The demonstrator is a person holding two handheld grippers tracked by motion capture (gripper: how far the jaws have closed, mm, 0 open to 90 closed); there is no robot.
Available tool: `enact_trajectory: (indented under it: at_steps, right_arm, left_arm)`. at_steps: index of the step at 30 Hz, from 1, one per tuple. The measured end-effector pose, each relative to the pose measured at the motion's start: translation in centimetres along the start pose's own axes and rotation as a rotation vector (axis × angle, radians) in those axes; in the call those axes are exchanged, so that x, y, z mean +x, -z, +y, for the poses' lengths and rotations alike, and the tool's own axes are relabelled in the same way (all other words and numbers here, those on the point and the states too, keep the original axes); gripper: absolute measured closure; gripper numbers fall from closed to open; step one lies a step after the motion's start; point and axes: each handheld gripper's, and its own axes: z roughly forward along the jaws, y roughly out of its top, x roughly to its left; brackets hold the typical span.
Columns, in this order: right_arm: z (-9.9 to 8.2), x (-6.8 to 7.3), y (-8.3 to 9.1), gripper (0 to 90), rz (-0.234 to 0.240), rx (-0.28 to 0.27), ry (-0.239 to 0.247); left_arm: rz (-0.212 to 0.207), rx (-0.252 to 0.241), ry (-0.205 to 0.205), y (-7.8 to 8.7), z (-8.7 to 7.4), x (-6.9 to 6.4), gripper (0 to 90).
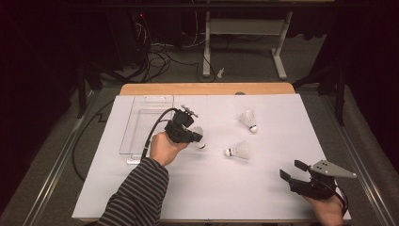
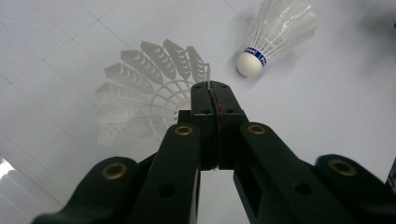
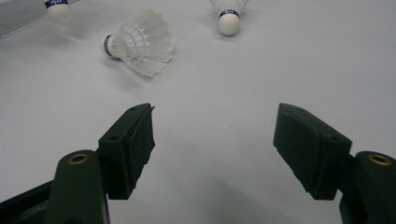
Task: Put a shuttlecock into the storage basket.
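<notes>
Three white feather shuttlecocks are on the white table sheet. My left gripper (image 1: 196, 137) is shut on the feather rim of one shuttlecock (image 1: 199, 132), just right of the clear tray. In the left gripper view the jaws (image 2: 211, 91) pinch the edge of its skirt (image 2: 144, 98); I cannot tell if it is lifted. A second shuttlecock (image 1: 239, 150) (image 2: 275, 32) lies to its right and a third (image 1: 248, 119) stands farther back. My right gripper (image 1: 291, 170) (image 3: 212, 135) is open over bare sheet at the near right, with the shuttlecocks (image 3: 140, 42) (image 3: 229, 18) well beyond its jaws.
A clear plastic tray (image 1: 126, 141) sits at the back left of the sheet (image 1: 211, 188). A wooden table edge (image 1: 207, 88) runs along the far side. Cables and a desk frame (image 1: 244, 42) lie on the floor beyond.
</notes>
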Motion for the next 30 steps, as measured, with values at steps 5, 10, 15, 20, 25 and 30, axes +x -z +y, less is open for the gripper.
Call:
enact_trajectory:
  at_steps: [5, 10, 15, 20, 25, 30]
  right_arm:
    - [0.0, 0.0, 0.0, 29.4, 0.001, 0.001, 0.001]
    - [0.0, 0.0, 0.0, 29.4, 0.002, 0.001, 0.001]
    - [0.0, 0.0, 0.0, 29.4, 0.001, 0.001, 0.001]
    - [0.0, 0.0, 0.0, 29.4, -0.001, -0.001, 0.002]
    - [0.0, 0.0, 0.0, 29.4, -0.001, -0.001, 0.002]
    - [0.0, 0.0, 0.0, 29.4, 0.0, 0.0, 0.002]
  left_arm:
    - [0.001, -0.012, -0.007, 0.2, 0.0, -0.2, 89.1]
    - [0.003, -0.025, -0.005, 0.6, -0.1, -0.2, 89.1]
    - [0.009, -0.041, -0.009, 1.1, -0.3, -0.2, 89.1]
    - [0.006, -0.043, -0.005, 1.4, -0.4, -0.2, 89.1]
    - [0.01, -0.051, -0.011, 1.8, -0.5, -0.2, 89.1]
    - [0.015, -0.065, -0.003, 2.2, -0.6, -0.2, 89.1]
